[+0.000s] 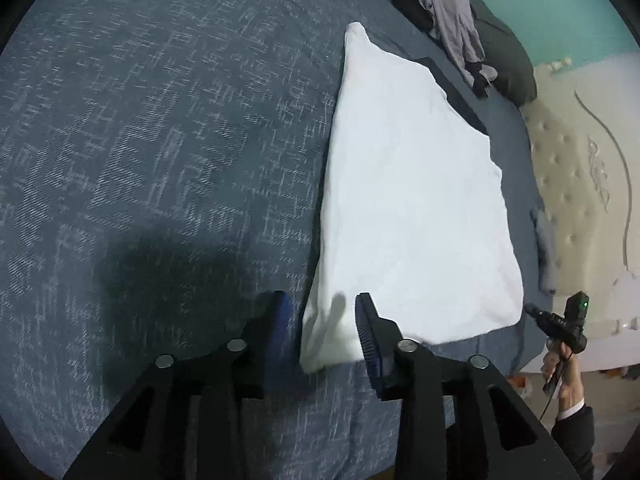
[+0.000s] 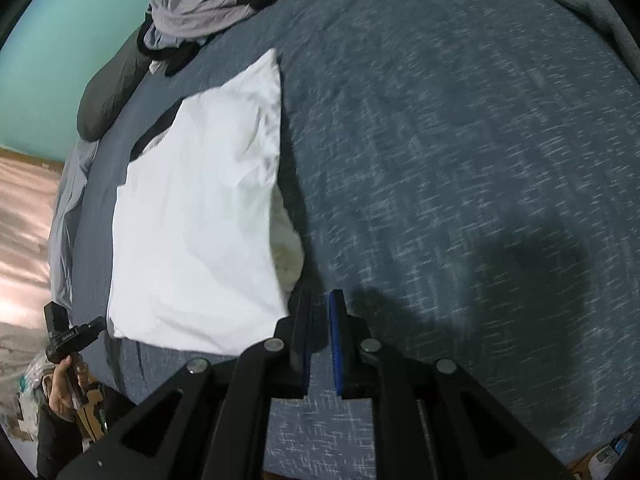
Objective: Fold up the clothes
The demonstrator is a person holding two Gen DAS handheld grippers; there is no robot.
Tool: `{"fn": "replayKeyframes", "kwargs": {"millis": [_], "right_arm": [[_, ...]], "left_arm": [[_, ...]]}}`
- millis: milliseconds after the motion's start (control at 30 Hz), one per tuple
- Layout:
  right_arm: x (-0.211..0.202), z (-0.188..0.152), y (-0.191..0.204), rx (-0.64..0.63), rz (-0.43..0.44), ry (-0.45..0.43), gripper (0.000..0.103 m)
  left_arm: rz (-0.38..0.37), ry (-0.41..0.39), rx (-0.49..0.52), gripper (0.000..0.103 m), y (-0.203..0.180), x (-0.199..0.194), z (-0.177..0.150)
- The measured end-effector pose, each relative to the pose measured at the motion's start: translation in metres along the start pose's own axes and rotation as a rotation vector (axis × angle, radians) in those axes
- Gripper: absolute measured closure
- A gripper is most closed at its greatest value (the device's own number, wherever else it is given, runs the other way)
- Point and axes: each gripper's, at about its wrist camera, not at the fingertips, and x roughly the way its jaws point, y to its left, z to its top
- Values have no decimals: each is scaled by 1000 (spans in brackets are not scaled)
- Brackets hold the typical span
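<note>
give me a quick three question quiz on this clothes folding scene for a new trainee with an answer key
1. True or false: the folded white cloth garment lies on a bare wooden floor.
2. Which gripper has a corner of the white garment between its open jaws? A) left gripper B) right gripper
3. Fill in: the crumpled grey clothes pile sits at the far end of the blue-grey woven ____.

Key: 1 false, it lies on the bedspread. 2 A; the right gripper's nearly shut jaws hold nothing. 3 bedspread.

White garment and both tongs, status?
Left tongs open, straddling white garment corner. Right tongs nearly shut, empty, beside its edge. Garment folded flat on bedspread. Nothing in the way.
</note>
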Motion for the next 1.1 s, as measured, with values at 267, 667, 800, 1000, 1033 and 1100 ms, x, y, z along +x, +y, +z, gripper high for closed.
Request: {"fn": "replayKeyframes", "kwargs": {"millis": [267, 667, 800, 1000, 1033, 1100], "right_arm": [[-8, 9, 9, -10, 17, -33, 94], [-7, 15, 14, -1, 4, -40, 94], [-12, 16, 18, -6, 9, -50, 94], [-18, 18, 20, -5, 16, -61, 94], [-18, 18, 20, -5, 18, -63, 94], [-19, 19, 20, -6, 24, -65, 94]], "left_arm": [[-6, 28, -12, 63, 6, 30, 8], [-3, 34, 44, 93, -17, 39, 12], [-10, 21, 54, 93, -25, 32, 13], [-25, -1, 87, 94, -47, 16, 18], [-25, -5, 95, 94, -55, 14, 21], [-29, -10, 109, 94, -68, 10, 25]]}}
